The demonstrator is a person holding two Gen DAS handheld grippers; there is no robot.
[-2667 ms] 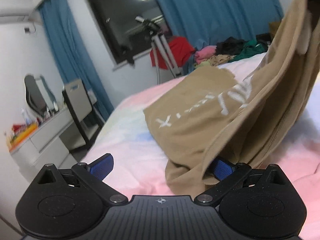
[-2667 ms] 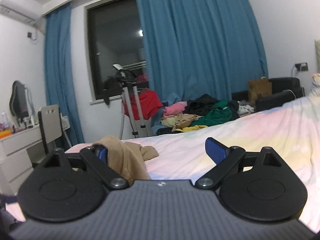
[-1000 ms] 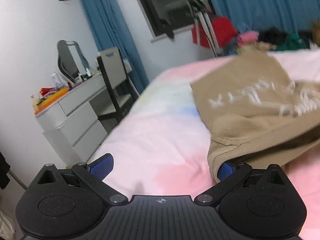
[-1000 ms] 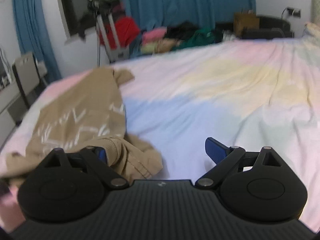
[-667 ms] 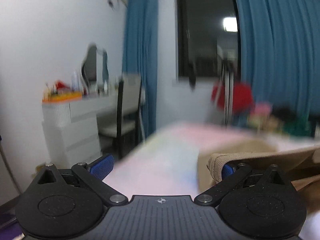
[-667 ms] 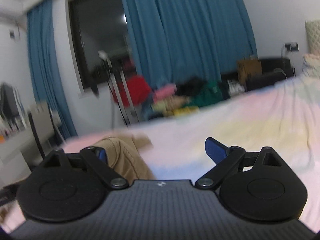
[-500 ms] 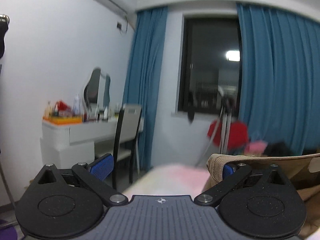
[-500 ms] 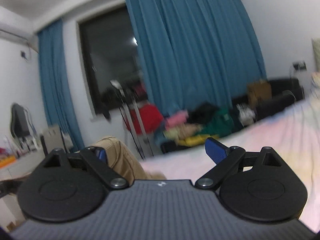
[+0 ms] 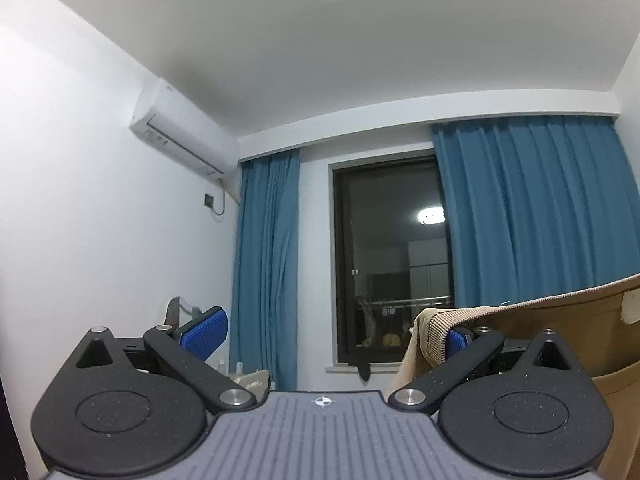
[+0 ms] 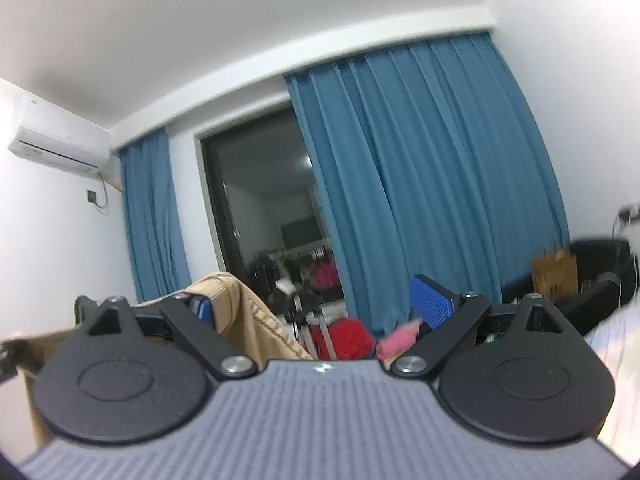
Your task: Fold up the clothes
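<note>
In the left wrist view the left gripper [image 9: 334, 330] points up at the window, its blue-padded fingers spread wide; the tan ribbed-hem cotton garment [image 9: 520, 320] is draped over the finger at 3 o'clock, nothing pinched between the two. A white wall air conditioner [image 9: 182, 128] sits at 10 o'clock. In the right wrist view the right gripper [image 10: 316, 306] likewise gapes wide, with the same garment [image 10: 248, 320] hooked over its finger at 9 o'clock, teal blue curtains [image 10: 432, 184] beyond.
</note>
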